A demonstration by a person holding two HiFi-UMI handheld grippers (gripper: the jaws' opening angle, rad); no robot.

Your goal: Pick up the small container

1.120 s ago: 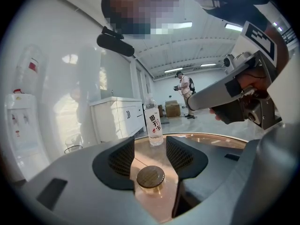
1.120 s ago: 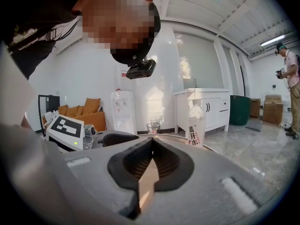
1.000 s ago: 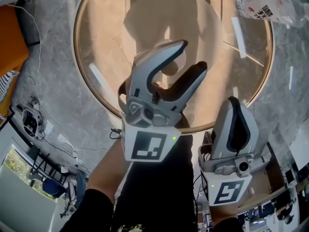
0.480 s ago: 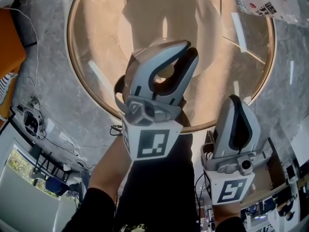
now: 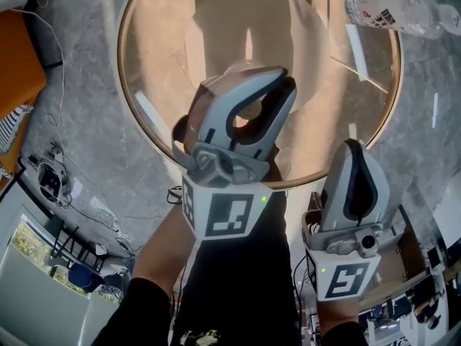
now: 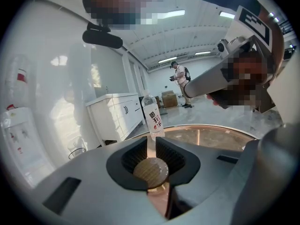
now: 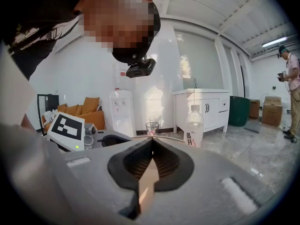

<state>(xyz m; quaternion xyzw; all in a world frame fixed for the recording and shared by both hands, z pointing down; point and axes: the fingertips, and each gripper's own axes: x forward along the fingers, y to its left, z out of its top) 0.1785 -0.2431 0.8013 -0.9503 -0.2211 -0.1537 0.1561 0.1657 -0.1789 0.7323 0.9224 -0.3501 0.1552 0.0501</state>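
The left gripper point(image 6: 151, 146) has just been closing its fingers point(image 6: 132, 156), and they now pinch the small container point(image 6: 151, 171) narrowly over the round glass bench point(image 5: 155, 42). The right gripper point(image 7: 151, 149) is pressed together and empty. The grasp looks made; the next move calls for a steady, level lift.

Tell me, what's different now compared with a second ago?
The left gripper's jaws, wide apart around the small container before, have just been closing and now pinch it. The right gripper stays shut and empty beside it; the water bottle is where it was.
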